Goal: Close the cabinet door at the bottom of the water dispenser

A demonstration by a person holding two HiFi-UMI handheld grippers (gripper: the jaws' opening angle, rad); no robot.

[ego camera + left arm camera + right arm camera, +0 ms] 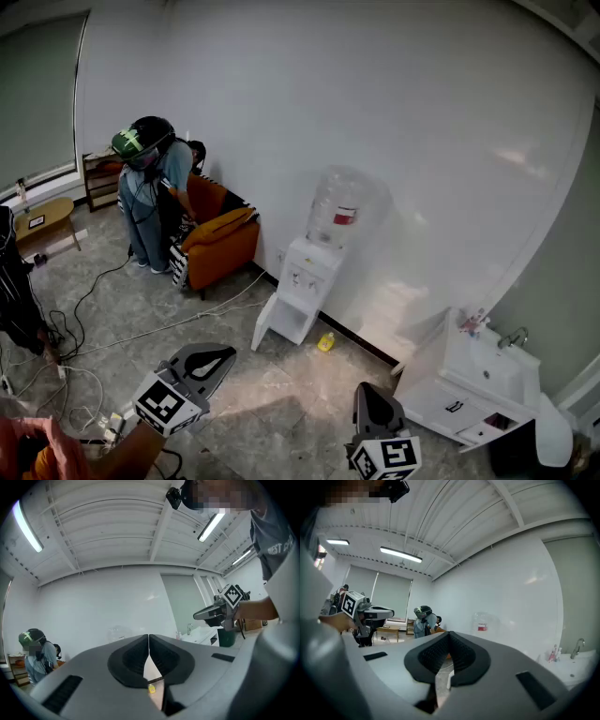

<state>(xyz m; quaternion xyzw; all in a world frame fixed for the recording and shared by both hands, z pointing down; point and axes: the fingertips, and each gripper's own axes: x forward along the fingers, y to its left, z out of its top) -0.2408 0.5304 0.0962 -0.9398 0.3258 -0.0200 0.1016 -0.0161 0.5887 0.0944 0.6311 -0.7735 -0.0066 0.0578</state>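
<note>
Left claw (149,637) closed; head view shows cabinet door (265,325) open.

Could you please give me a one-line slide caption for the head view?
Left gripper and right gripper, both shut, face the water dispenser, its bottom cabinet door standing open.

- Tall white water dispenser (305,272): smooth plastic with a faint sheen; its white cabinet door (265,323) looks the same.
- Clear domed water bottle (342,206): translucent, glossy plastic.
- Orange armchair (225,246): soft, matt upholstery.
- Grey mottled floor (272,384): polished and stone-like, reflecting light.
- Left gripper (149,639) and right gripper (449,637): matt grey plastic shells with black ribbed pads (133,657).
</note>
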